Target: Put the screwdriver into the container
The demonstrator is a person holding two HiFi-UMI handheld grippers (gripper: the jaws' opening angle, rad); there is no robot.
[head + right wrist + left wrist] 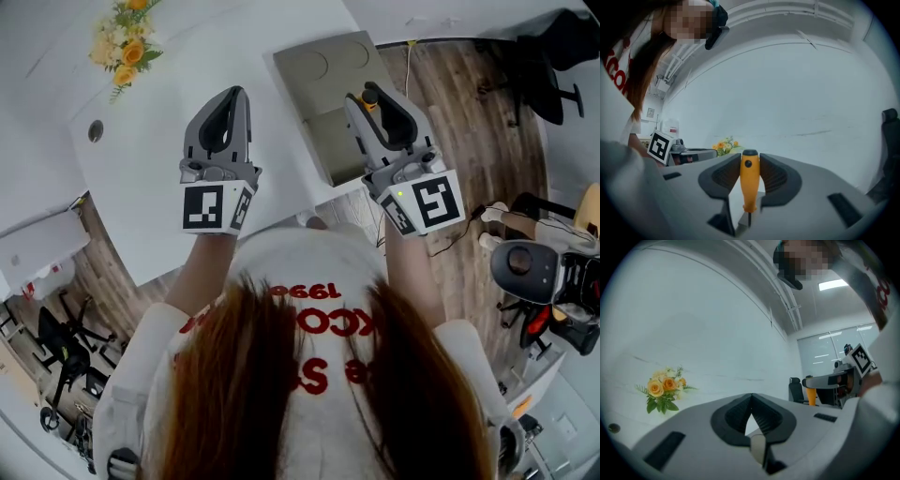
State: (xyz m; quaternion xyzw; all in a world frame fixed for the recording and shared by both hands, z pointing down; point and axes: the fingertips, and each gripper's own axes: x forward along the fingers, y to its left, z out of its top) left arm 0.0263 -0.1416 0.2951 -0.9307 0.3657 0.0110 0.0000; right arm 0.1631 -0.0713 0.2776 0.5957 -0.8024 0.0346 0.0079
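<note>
Screwdriver: its orange handle is clamped between the jaws of the right gripper. It stands upright in that gripper's view, with the shaft pointing down and mostly cut off by the gripper body. The left gripper has its jaws closed together with nothing in them. Both grippers are held out level over the white table. A grey moulded tray, probably the container, lies just beyond the right gripper, which overlaps its right edge in the head view. Height above the tray can't be judged. Pickup is done; placing the screwdriver inside and releasing it are left. The tray interior is partly hidden. A flower bunch sits at the far corner.
</note>
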